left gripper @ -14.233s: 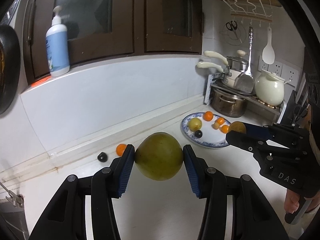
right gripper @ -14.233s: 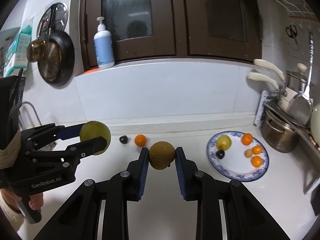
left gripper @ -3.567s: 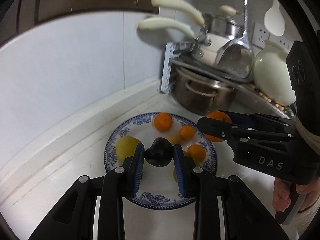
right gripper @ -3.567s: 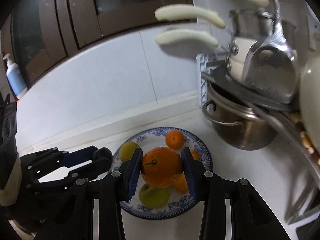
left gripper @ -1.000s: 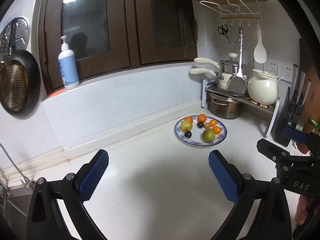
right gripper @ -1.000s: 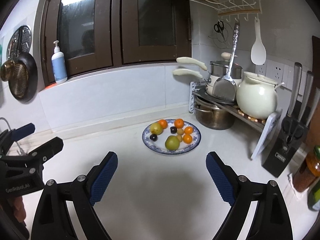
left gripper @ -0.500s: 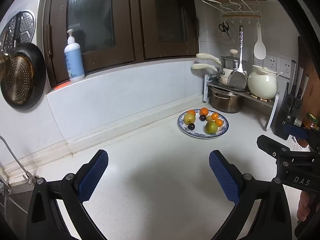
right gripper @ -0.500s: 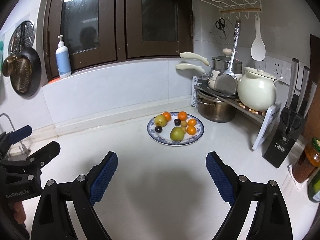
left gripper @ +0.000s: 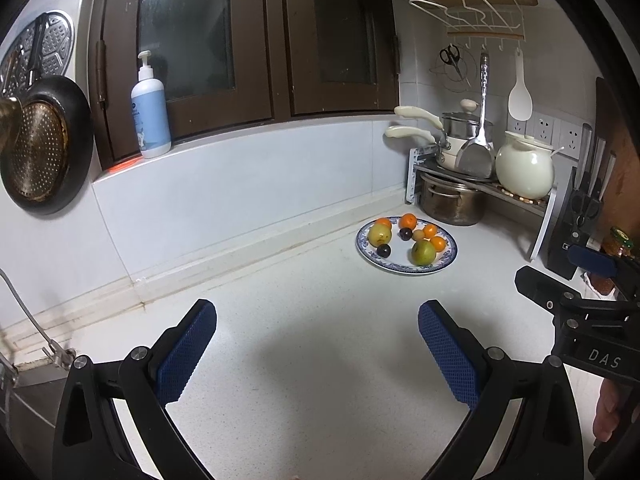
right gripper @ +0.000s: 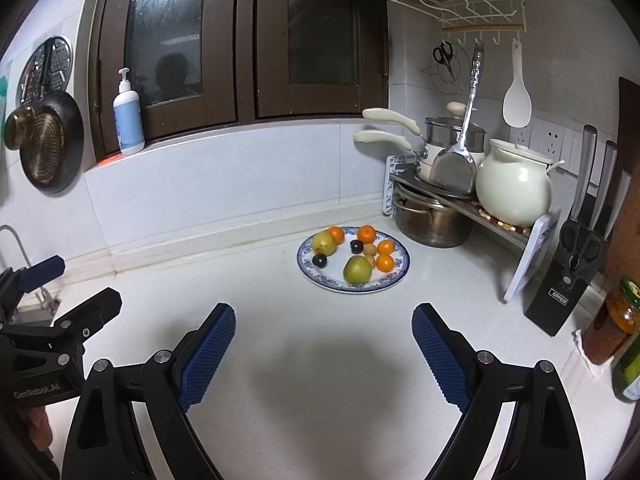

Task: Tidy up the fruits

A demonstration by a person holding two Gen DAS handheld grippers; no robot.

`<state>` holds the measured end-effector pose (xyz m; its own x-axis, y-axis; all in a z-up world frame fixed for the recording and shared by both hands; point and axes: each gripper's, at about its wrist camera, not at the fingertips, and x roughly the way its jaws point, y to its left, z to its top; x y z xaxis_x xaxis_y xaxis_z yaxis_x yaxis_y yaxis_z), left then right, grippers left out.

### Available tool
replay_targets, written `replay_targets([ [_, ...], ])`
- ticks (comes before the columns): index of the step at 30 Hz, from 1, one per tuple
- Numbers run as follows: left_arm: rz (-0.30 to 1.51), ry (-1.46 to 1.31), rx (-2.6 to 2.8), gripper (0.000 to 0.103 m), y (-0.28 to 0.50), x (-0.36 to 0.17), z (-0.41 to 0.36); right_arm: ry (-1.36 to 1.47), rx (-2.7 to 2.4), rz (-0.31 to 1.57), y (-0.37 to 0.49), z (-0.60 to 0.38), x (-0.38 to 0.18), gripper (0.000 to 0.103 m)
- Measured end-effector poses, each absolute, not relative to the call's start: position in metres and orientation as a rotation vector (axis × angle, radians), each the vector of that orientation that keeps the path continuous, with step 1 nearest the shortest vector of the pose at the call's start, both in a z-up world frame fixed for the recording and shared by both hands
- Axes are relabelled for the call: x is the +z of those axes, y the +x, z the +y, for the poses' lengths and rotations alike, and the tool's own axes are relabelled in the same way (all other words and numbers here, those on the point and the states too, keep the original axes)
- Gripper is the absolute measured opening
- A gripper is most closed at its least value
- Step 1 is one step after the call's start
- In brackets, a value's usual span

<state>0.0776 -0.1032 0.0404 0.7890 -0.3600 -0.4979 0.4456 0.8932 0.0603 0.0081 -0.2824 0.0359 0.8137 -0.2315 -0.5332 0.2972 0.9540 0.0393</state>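
All fruit — two yellow-green pears, several small oranges, two dark plums [right gripper: 319, 259] — lies gathered on the round blue-rimmed white plate [right gripper: 394, 276] toward the bench's back right corner, just beside the steel pot under the rack; in my judgement the sorting is complete. Left tool [left gripper: 317, 350] and right tool [right gripper: 323, 350] both stand wide apart and empty, held well clear of the plate, apparently so nothing gets disturbed. Only the right view shows the orange-filled jar [right gripper: 612, 326] at the bench's right edge — the left shows the sink corner.
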Motion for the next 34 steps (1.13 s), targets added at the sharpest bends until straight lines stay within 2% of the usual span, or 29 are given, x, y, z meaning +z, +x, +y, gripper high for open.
replay_targets([
  [34, 0.497, 0.172, -0.427, 0.103, 0.0758, 0.0385, -0.1078, 0.122, -0.279, 0.567, 0.0114, -0.2872, 0.0369, 0.091],
])
